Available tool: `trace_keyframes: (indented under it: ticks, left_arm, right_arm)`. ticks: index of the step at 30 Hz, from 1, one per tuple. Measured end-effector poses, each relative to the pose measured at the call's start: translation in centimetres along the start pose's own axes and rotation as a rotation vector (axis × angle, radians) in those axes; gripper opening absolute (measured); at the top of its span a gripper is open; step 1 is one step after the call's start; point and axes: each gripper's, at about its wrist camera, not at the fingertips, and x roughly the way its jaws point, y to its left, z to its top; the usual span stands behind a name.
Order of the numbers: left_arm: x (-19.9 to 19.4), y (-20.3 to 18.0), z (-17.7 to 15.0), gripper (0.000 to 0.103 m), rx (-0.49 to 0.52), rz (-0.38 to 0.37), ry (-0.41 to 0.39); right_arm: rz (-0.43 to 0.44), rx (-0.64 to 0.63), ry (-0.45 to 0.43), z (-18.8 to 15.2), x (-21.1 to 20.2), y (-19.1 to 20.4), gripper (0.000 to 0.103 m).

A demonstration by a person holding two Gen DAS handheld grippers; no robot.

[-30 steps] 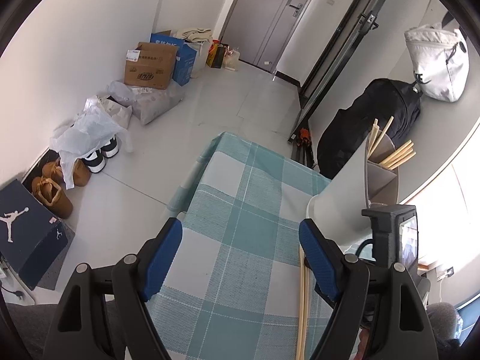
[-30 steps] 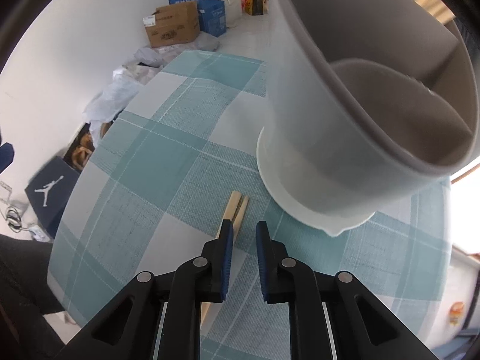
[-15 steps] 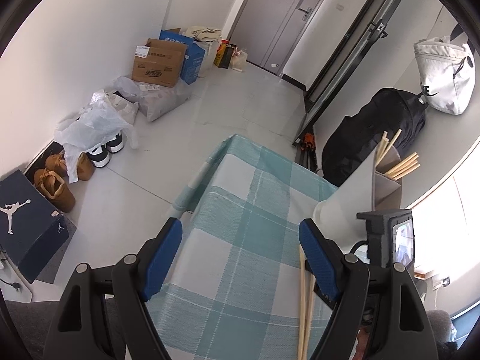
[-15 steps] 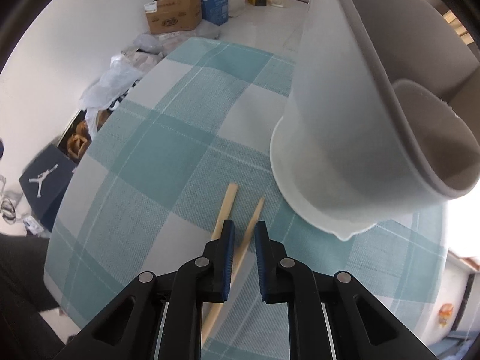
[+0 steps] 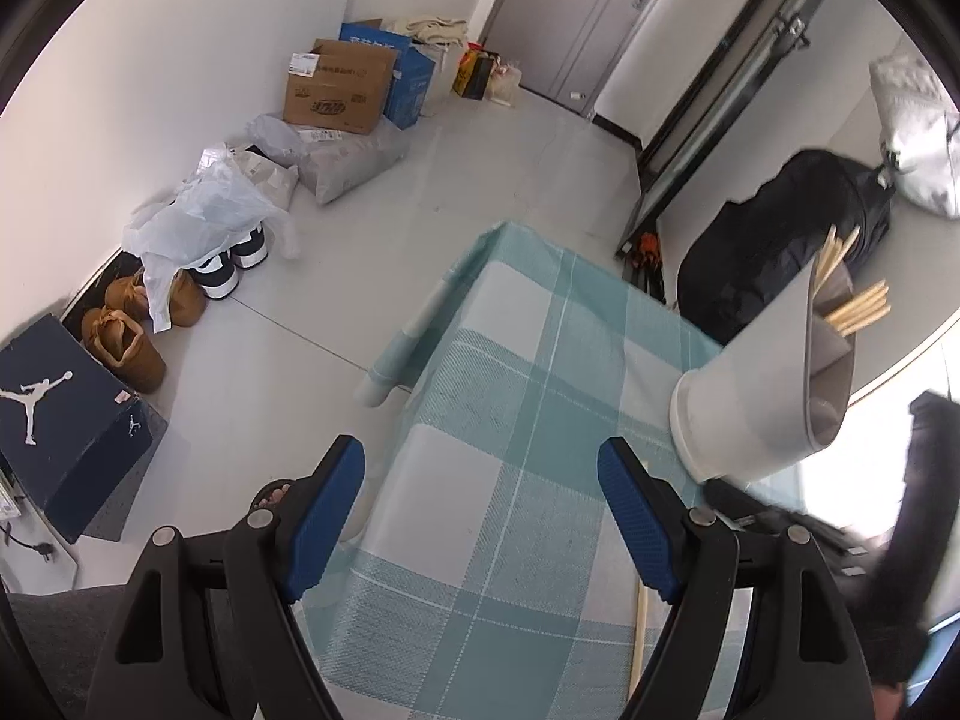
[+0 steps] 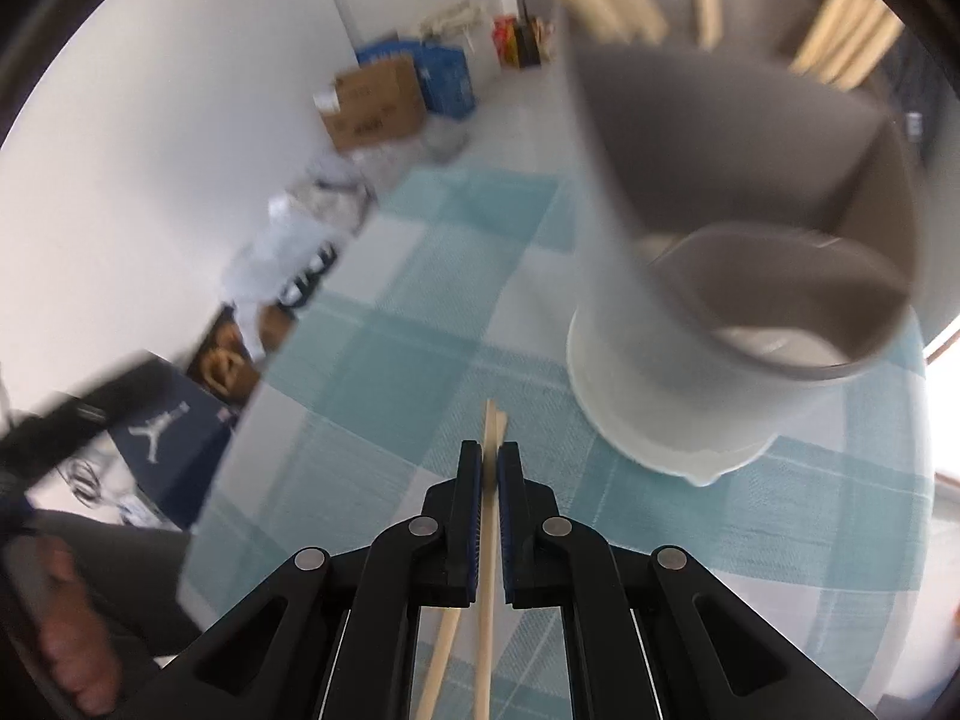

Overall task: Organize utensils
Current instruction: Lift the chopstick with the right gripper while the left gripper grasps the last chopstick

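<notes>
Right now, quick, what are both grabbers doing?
Left gripper: open, holding nothing.
Right gripper: shut on a pair of pale wooden chopsticks.

Surface (image 5: 528,420): cloth in a teal-and-white check with thin white lines. Utensil holder (image 5: 756,396): pale grey outside, darker grey inside, on a white base. Chopsticks (image 6: 493,438): light tan wood. Left tool (image 5: 480,480) and right tool (image 6: 491,468): black frames with blue ribbed pads. Shoebox (image 5: 66,420): navy with a white logo. Carton (image 5: 336,87): brown. Floor (image 5: 480,180): light grey.
</notes>
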Motion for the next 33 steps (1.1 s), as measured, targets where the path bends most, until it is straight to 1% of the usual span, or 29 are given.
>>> trace_keyframes:
  ticks: [4, 8, 12, 15, 16, 18, 22, 24, 26, 32, 33]
  left_arm:
    - [1.0, -1.4, -0.6, 0.077, 0.045, 0.008, 0.061]
    - [1.8, -3.4, -1.2, 0.077, 0.099, 0.001, 0.105]
    - [2.5, -6.1, -2.0, 0.077, 0.179, 0.009, 0.137]
    - [3.2, -7.4, -2.3, 0.077, 0.216, 0.008, 0.168]
    - [3.4, -7.9, -2.4, 0.077, 0.231, 0.006, 0.179]
    - [3.9, -8.6, -2.6, 0.077, 0.264, 0.027, 0.187]
    - [4.8, -9.4, -2.9, 0.076, 0.295, 0.054, 0.202]
    - [5.3, -9.8, -3.0, 0.076, 0.319, 0.085, 0.206]
    - [5.7, -10.0, -3.1, 0.076, 0.325, 0.101, 0.21]
    - [6.5, -11.4, -3.4, 0.076, 0.352, 0.13, 0.214]
    - [6.6, -11.5, -3.5, 0.074, 0.359, 0.133, 0.214]
  right_arm:
    - [0.072, 0.043, -0.094, -0.2, -3.5, -1.5, 0.004]
    - [0.141, 0.107, -0.17, -1.0, -6.7, -4.0, 0.004]
    - [0.196, 0.152, -0.212, -1.8, -8.1, -5.6, 0.004]
    - [0.229, 0.18, -0.244, -2.8, -9.1, -7.0, 0.004]
    - [0.236, 0.192, -0.253, -2.9, -9.3, -7.4, 0.004]
    - [0.256, 0.226, -0.276, -3.5, -9.9, -8.5, 0.004]
    - [0.281, 0.279, -0.308, -4.3, -11.0, -10.8, 0.004]
    - [0.29, 0.312, -0.321, -4.6, -11.3, -12.0, 0.004]
    - [0.295, 0.334, -0.326, -4.9, -11.3, -12.9, 0.004]
    - [0.301, 0.357, -0.339, -6.0, -12.6, -14.1, 0.004]
    - [0.305, 0.365, -0.339, -6.2, -12.7, -14.4, 0.004]
